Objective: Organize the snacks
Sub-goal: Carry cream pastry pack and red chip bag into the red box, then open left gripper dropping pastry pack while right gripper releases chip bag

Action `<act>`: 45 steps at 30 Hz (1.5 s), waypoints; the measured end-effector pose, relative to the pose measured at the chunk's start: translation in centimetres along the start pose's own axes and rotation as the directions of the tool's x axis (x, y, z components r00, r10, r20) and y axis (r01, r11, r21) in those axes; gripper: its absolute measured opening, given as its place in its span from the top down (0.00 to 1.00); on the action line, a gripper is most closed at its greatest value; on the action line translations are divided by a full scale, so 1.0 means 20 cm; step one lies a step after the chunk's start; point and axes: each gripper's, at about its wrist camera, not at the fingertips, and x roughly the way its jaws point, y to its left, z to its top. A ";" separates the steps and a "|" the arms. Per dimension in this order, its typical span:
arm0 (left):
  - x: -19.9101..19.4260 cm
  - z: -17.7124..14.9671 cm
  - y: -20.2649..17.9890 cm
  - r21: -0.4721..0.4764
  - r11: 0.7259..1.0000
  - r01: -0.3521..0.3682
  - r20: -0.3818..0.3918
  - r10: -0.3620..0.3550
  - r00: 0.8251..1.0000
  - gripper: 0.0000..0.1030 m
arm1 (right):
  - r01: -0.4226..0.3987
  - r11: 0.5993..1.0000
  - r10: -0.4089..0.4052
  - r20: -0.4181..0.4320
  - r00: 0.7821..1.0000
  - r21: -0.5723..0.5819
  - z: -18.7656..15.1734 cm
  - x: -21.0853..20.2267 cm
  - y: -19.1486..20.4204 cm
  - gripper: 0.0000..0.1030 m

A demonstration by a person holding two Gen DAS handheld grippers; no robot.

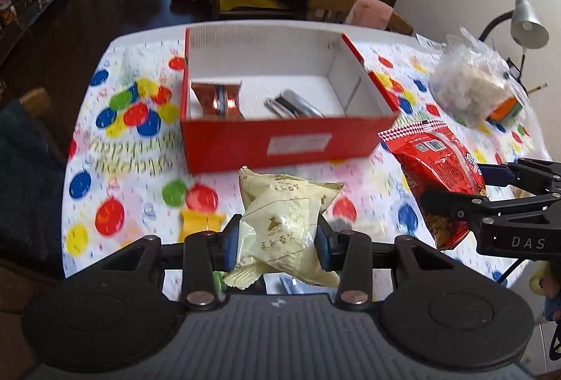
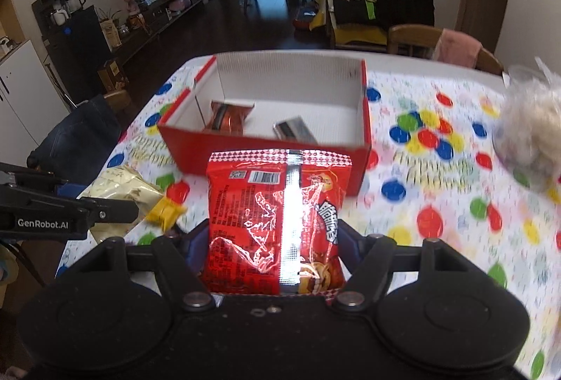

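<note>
The right hand-held gripper clamps a red snack bag above the tabletop, just before the red box.

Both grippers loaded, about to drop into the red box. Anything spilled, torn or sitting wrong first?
Nothing spilled or torn. The red box sits upright and open, with two packets already inside. One small yellow packet lies loose on the tablecloth in front of the box, not yet packed. A clear plastic bag sits off to the right.

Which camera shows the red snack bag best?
The right wrist view: the red snack bag fills the middle, held between the right gripper's fingers. The left wrist view shows the bag only from the side, at the right edge.
</note>
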 end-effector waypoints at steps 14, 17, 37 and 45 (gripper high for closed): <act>0.23 0.47 -0.01 -0.001 0.994 -0.109 0.015 0.109 0.994 0.60 | 0.002 0.999 -0.002 0.013 1.000 -0.033 0.45 0.29 -0.15 0.31; 0.30 0.57 -0.01 -0.005 0.992 -0.127 0.005 0.127 0.992 0.60 | 0.004 0.999 -0.004 0.001 1.000 -0.039 0.52 0.38 -0.18 0.31; 0.82 0.85 0.16 -0.045 0.962 -0.270 -0.157 0.260 0.953 0.60 | 0.015 0.984 -0.051 -0.199 0.979 -0.176 0.69 1.06 -0.11 0.31; 0.95 0.84 0.18 -0.014 0.962 -0.273 -0.212 0.264 0.941 0.60 | 0.004 0.975 -0.063 -0.259 0.964 -0.222 0.68 1.22 -0.07 0.31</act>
